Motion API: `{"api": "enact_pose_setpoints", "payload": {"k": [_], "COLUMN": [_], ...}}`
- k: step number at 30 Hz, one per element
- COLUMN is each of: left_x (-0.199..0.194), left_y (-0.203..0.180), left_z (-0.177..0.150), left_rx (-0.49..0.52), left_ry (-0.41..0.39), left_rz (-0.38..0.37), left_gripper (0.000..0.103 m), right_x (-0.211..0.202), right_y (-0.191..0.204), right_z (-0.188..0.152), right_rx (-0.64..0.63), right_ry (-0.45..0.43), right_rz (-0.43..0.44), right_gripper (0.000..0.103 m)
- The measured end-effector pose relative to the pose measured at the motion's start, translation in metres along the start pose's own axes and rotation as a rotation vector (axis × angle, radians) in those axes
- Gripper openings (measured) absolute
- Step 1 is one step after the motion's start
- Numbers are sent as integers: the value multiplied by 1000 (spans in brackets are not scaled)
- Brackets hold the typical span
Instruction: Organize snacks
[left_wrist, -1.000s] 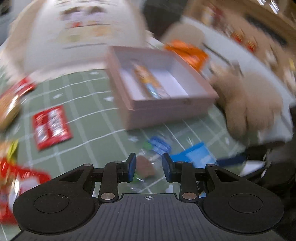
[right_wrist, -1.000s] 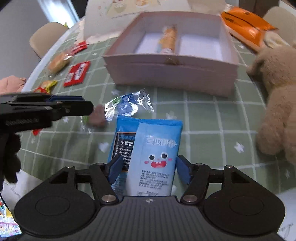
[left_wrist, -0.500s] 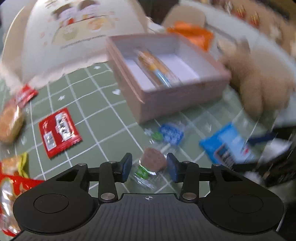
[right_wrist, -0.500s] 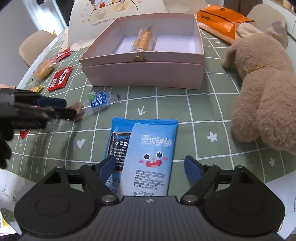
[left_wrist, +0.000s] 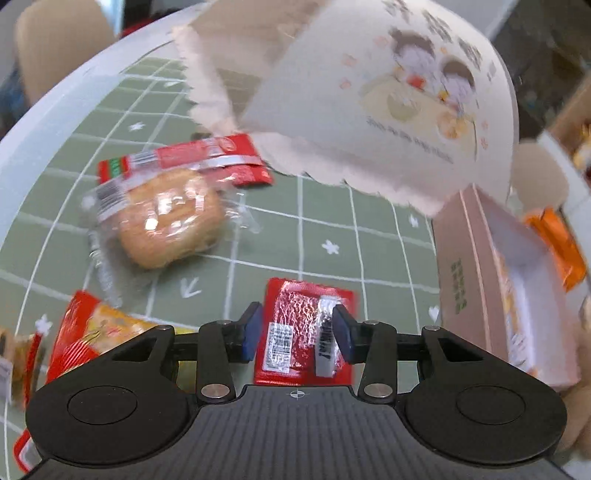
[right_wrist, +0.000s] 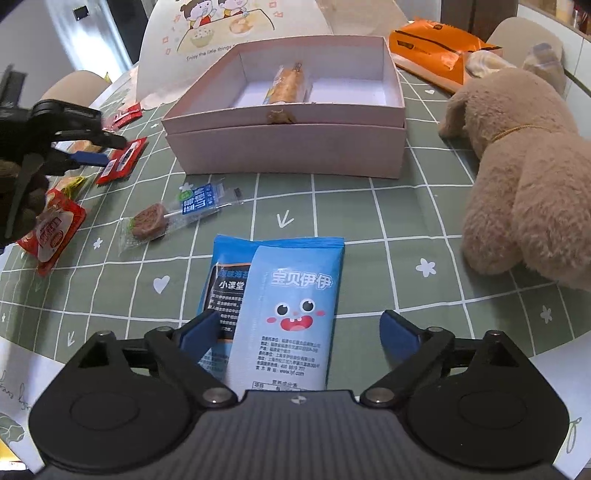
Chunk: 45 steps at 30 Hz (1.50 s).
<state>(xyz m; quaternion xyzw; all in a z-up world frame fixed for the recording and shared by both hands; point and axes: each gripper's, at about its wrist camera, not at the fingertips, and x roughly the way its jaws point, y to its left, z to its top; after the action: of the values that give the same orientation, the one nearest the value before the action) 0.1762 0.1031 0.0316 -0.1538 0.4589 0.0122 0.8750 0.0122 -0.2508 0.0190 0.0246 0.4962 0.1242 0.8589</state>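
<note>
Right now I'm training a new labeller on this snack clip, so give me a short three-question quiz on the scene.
1. True or false: the pink box already holds one wrapped snack.
2. Which lies between the left gripper's fingers? A) red packet B) orange bag C) lollipop
3. Fill in: the right gripper stands wide ____ over the blue packets, gripping nothing.

Key: 1 true; 2 A; 3 open
</note>
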Motion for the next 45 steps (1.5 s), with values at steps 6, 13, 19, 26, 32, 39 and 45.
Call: {"api": "enact_pose_setpoints", "payload": {"k": [6, 13, 19, 26, 32, 39, 45], "left_x": [6, -14, -47, -67, -77, -80, -47], "left_y": [-39, -28, -10, 6, 17, 6, -33], "left_z": [-17, -39, -80, -104, -103, -77, -47], "left_rx": [276, 285, 254, 168, 152, 97, 149], "left_ry": [-9, 59, 99, 109, 90, 9, -49], "left_rz": [42, -36, -106, -155, -134, -166, -100], "left_gripper": [48, 38, 27, 27, 26, 26, 27], "right_x": [0, -10, 22, 53, 41, 18, 0], "right_y": [0, 19, 61, 99, 101, 81, 95], "right_z": [8, 42, 70, 82, 68, 43, 43], "right_rx": [-15, -33, -96, -158, -214, -254, -381], "right_ry": [21, -101, -80, -24, 31, 25, -87], "right_rz": [10, 47, 56, 91, 161, 75, 60], "right_gripper": [94, 93, 89, 48, 42, 42, 70]}}
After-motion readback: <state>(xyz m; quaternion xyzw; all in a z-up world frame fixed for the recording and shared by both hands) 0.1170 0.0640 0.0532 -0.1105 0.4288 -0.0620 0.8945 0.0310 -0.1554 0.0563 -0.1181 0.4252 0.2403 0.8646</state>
